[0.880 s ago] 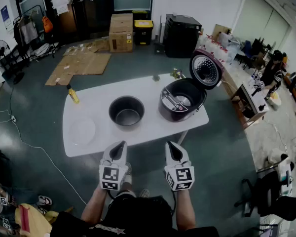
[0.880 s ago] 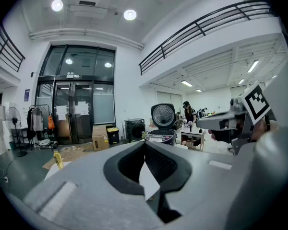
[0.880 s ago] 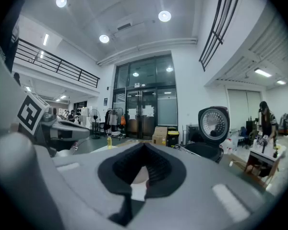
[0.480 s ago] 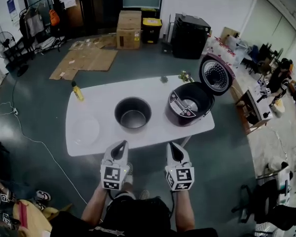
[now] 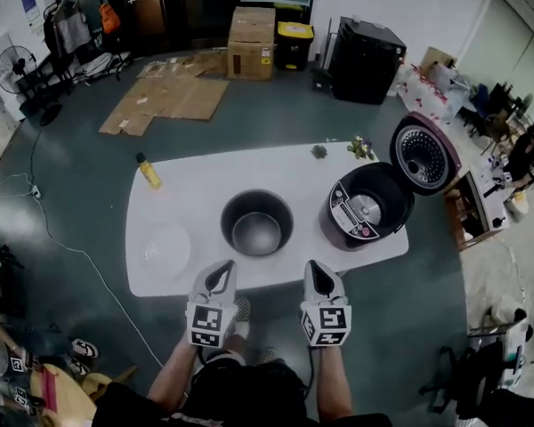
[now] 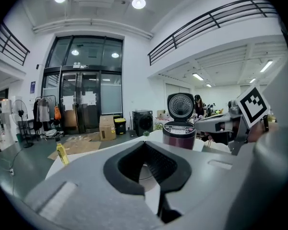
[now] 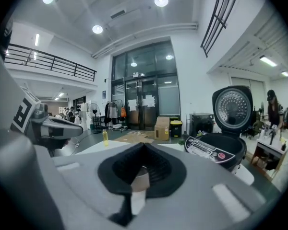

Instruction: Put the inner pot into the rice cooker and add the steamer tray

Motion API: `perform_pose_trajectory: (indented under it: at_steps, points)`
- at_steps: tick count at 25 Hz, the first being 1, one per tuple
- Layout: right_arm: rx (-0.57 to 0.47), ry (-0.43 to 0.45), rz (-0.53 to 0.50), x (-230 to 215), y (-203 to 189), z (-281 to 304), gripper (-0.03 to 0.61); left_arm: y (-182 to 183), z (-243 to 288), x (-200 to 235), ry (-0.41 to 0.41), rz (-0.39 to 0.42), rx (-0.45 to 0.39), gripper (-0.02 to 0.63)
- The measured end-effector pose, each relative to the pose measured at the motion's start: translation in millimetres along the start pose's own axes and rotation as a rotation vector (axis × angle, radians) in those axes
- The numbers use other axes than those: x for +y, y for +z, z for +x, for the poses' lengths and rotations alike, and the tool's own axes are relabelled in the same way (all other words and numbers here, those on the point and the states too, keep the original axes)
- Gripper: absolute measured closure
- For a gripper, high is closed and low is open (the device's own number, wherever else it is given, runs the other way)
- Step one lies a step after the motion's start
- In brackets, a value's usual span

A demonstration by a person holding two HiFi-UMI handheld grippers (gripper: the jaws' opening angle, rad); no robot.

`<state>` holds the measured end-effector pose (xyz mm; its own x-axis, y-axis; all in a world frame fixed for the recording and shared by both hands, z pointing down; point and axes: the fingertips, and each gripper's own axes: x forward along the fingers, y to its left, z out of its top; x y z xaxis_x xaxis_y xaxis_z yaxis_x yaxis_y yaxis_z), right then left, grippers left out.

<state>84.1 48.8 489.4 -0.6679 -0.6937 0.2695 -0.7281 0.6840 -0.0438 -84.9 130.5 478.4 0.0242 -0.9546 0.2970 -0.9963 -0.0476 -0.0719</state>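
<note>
The dark inner pot (image 5: 256,223) stands empty in the middle of the white table (image 5: 200,194). To its right the rice cooker (image 5: 367,207) stands with its lid (image 5: 424,154) raised and its cavity bare. A translucent steamer tray (image 5: 165,247) lies at the table's near left. My left gripper (image 5: 216,276) and right gripper (image 5: 319,272) hover side by side at the table's near edge, both shut and holding nothing. In the left gripper view the left gripper (image 6: 145,143) points at the table, with the cooker (image 6: 178,131) beyond. In the right gripper view the cooker (image 7: 221,150) sits right of the right gripper (image 7: 143,145).
A yellow bottle (image 5: 149,170) stands near the table's far left corner and small green items (image 5: 338,149) at its far edge. Cardboard boxes (image 5: 252,30) and flattened cardboard (image 5: 165,100) lie on the floor beyond. A side desk (image 5: 481,212) stands right of the cooker.
The table and everything on it sit further right and slightly lower in the head view than before. Both grippers keep their place at its near edge, still shut.
</note>
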Motion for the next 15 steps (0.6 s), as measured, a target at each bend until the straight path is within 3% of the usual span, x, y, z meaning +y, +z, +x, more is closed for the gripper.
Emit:
perform_pose_trajectory:
  at_steps: [8,15]
  points:
    - [0.119,-0.013,0.061,-2,-21,65,0.573,-16,45,38,-0.019,-0.036,0.077,0.603]
    - [0.237,-0.027,0.13,-16,-68,116,0.374,-52,88,54,-0.039,-0.051,0.153,0.603]
